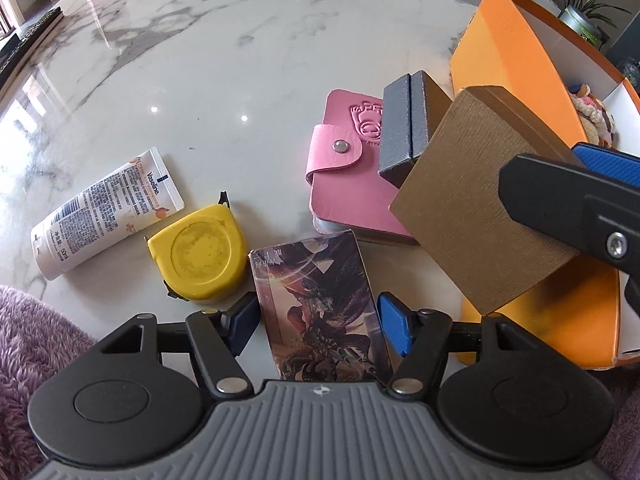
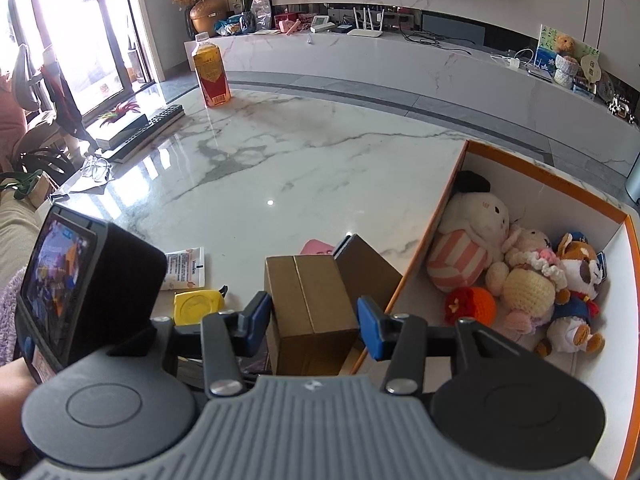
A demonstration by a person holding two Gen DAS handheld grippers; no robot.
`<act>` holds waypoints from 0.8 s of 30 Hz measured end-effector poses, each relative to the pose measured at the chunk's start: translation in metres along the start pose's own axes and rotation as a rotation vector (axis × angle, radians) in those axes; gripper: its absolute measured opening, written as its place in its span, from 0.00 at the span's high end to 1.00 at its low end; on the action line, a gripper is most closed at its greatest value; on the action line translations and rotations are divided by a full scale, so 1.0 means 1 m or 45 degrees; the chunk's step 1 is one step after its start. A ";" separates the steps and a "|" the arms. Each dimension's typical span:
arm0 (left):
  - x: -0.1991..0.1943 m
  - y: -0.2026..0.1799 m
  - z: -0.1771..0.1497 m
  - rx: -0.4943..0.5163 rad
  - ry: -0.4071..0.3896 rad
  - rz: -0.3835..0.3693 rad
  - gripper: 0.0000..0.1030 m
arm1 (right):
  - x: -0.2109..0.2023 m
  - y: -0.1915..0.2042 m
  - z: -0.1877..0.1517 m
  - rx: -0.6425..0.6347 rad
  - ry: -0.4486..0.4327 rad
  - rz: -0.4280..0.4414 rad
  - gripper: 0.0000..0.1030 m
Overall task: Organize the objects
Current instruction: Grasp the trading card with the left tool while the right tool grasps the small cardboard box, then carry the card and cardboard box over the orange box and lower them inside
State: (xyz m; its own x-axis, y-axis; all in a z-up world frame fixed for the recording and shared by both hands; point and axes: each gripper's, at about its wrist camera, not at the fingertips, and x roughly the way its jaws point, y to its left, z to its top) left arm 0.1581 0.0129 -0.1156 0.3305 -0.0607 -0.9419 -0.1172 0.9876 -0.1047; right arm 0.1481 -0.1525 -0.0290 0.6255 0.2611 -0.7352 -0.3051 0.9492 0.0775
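Brown box, gripped by right tool, hung beside orange box of plush toys. Left tool stood wide, straddling card pack on table without touching.

The marble table top is polished and glossy, white with grey veins, mirroring window light. The pink card wallet looks like grained leather with an embossed figure and a metal snap. The brown box is matt, finely ribbed paper; the grey box behind it has a woven-looking texture. The yellow tape measure is smooth plastic, slightly scuffed. The Vaseline tube is soft glossy plastic. The card pack shines under film. The orange storage box is matt cardboard holding plush and crocheted toys.
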 end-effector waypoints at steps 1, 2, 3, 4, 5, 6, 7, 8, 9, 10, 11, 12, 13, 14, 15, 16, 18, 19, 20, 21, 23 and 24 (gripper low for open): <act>0.000 0.000 0.000 0.013 -0.003 -0.002 0.27 | -0.001 0.000 0.000 0.003 -0.003 0.001 0.52; 0.000 0.000 0.000 0.024 -0.006 -0.005 0.28 | -0.001 -0.001 0.000 0.006 -0.007 0.002 0.52; 0.000 0.000 -0.001 0.027 -0.009 -0.008 0.29 | -0.003 -0.001 0.000 0.011 -0.011 0.004 0.52; 0.000 0.000 -0.002 0.036 -0.013 -0.011 0.29 | -0.004 -0.001 0.001 0.016 -0.017 0.007 0.52; -0.001 0.000 -0.003 0.043 -0.015 -0.016 0.30 | -0.007 -0.002 0.001 0.020 -0.025 0.011 0.52; -0.002 0.001 -0.004 0.049 -0.018 -0.025 0.30 | -0.009 -0.003 0.001 0.026 -0.035 0.015 0.52; -0.004 0.002 -0.006 0.054 -0.027 -0.040 0.30 | -0.013 -0.004 0.002 0.034 -0.046 0.019 0.52; -0.007 0.003 -0.007 0.059 -0.037 -0.053 0.30 | -0.017 -0.005 0.002 0.045 -0.058 0.023 0.52; -0.010 0.004 -0.008 0.063 -0.050 -0.065 0.30 | -0.021 -0.007 0.002 0.061 -0.072 0.025 0.52; -0.016 0.004 -0.009 0.067 -0.069 -0.084 0.31 | -0.024 -0.010 0.003 0.080 -0.085 0.027 0.52; -0.021 0.005 -0.010 0.067 -0.081 -0.099 0.31 | -0.029 -0.012 0.003 0.101 -0.097 0.030 0.52; -0.027 0.006 -0.010 0.064 -0.095 -0.117 0.31 | -0.033 -0.015 0.004 0.123 -0.110 0.031 0.52; -0.034 0.006 -0.010 0.062 -0.110 -0.135 0.31 | -0.039 -0.019 0.004 0.147 -0.124 0.044 0.52; -0.041 0.006 -0.010 0.064 -0.125 -0.152 0.31 | -0.044 -0.023 0.004 0.176 -0.141 0.057 0.52; -0.049 0.006 -0.010 0.067 -0.141 -0.166 0.31 | -0.050 -0.027 0.004 0.205 -0.159 0.066 0.52; -0.058 0.005 -0.010 0.068 -0.161 -0.180 0.31 | -0.057 -0.032 0.004 0.237 -0.181 0.077 0.52; -0.076 0.003 -0.008 0.079 -0.205 -0.211 0.31 | -0.071 -0.041 0.003 0.288 -0.225 0.074 0.52; -0.086 0.000 -0.006 0.092 -0.231 -0.228 0.31 | -0.077 -0.046 0.003 0.306 -0.242 0.057 0.52; -0.094 -0.004 -0.004 0.112 -0.260 -0.242 0.31 | -0.083 -0.050 0.002 0.321 -0.257 0.034 0.52; -0.103 -0.008 -0.001 0.138 -0.289 -0.253 0.31 | -0.089 -0.056 0.001 0.339 -0.274 0.001 0.52; -0.119 -0.022 0.004 0.195 -0.338 -0.288 0.31 | -0.098 -0.068 -0.003 0.385 -0.294 -0.059 0.52; -0.126 -0.030 0.006 0.223 -0.351 -0.317 0.31 | -0.101 -0.075 -0.006 0.412 -0.298 -0.083 0.52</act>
State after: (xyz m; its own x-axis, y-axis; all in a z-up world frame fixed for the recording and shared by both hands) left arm 0.1259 -0.0085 0.0078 0.5703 -0.2831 -0.7711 0.1514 0.9589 -0.2401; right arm 0.1036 -0.2509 0.0358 0.7939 0.1958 -0.5756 -0.0404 0.9616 0.2713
